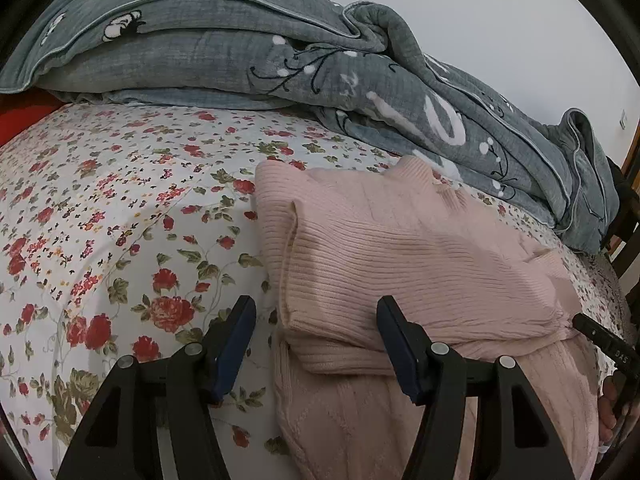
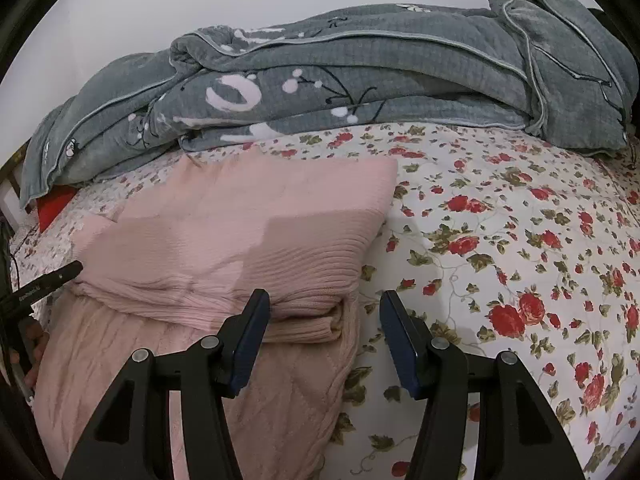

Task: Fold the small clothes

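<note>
A pink ribbed knit sweater lies folded on a bed covered by a white sheet printed with red roses, its upper half doubled over the lower so that the fold edge runs across the near side. In the left wrist view the garment fills the right half of the picture; in the right wrist view the same sweater sits at the left, with open floral sheet stretching away to the right.

The left gripper hovers over the sweater's near left corner with its jaws standing apart: one blue-padded finger is over the bare sheet and the other over the knit, and neither pad presses on the cloth. The right gripper is likewise parted at the sweater's near right corner, one finger in front of the folded layers and the other above the sheet, with nothing clamped between them. Each camera catches the tip of the other tool at the picture's edge, with part of a hand beside it.

Along the far side of the bed a grey-green quilt with pale piping and a white-and-black floral print is heaped in loose folds against a plain white wall. A patch of red fabric shows under the quilt's far left end in the right wrist view.
</note>
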Demonstrator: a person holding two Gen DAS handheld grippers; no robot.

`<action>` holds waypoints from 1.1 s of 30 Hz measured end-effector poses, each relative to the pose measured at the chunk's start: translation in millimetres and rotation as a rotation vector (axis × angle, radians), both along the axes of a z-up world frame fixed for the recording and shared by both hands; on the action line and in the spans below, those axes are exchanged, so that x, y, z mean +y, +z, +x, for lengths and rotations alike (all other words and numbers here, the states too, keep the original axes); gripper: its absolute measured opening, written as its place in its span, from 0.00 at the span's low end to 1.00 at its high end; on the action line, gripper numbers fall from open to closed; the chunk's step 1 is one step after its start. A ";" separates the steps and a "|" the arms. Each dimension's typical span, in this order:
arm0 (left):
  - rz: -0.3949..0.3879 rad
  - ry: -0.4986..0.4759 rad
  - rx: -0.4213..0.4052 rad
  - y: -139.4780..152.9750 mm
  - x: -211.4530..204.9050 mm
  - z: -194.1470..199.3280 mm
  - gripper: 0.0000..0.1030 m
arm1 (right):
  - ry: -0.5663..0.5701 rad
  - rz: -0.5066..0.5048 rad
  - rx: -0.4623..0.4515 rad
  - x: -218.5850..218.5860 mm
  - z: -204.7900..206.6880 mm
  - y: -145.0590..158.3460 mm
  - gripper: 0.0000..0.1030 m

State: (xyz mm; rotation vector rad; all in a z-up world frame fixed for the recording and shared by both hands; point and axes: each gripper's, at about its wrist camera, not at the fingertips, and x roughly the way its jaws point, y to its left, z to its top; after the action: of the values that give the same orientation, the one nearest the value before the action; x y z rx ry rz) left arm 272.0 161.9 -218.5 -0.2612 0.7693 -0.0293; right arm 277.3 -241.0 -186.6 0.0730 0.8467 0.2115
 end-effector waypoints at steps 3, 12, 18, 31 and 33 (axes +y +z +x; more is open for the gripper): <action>0.001 -0.001 -0.002 0.3 -0.3 0.1 0.59 | 0.003 0.003 -0.015 0.6 -1.9 1.9 0.55; 0.048 -0.001 -0.073 10.9 -9.5 -12.4 0.59 | 0.032 0.021 -0.054 2.4 -7.4 8.4 0.55; 0.102 0.036 -0.157 24.6 -15.0 -28.5 0.58 | 0.064 0.039 -0.097 4.1 -17.7 16.9 0.55; 0.071 0.012 -0.085 11.6 -12.9 -123.4 0.59 | 0.026 -0.146 -0.280 4.1 -111.5 46.2 0.56; 0.085 0.002 -0.051 6.8 -15.0 -146.9 0.59 | 0.009 -0.088 -0.232 -6.1 -131.7 46.1 0.56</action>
State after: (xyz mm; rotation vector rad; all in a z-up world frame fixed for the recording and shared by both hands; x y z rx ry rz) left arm 125.1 146.9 -211.7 -0.1801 0.7178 -0.0010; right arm 145.6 -247.1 -140.5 -0.0371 0.6242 0.1866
